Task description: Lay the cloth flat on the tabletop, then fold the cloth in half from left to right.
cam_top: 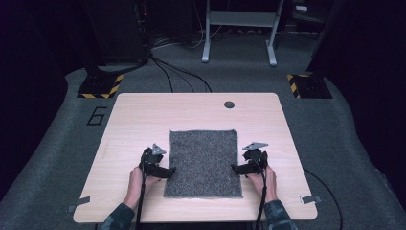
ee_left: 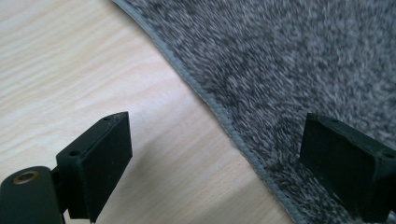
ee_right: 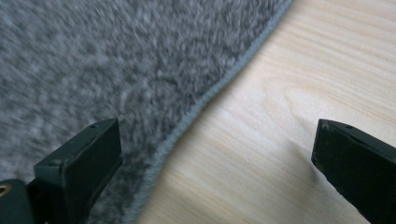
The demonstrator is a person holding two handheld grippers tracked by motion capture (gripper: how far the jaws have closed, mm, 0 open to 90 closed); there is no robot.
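Left gripper (cam_top: 168,170), right gripper (cam_top: 235,168) low, jaws wide, straddling opposite mat (cam_top: 203,163) edges.

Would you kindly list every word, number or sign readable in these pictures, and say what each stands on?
"6": a dark figure marked on the grey floor, left of the table.
Nothing readable on the mat, the left gripper or the right gripper.
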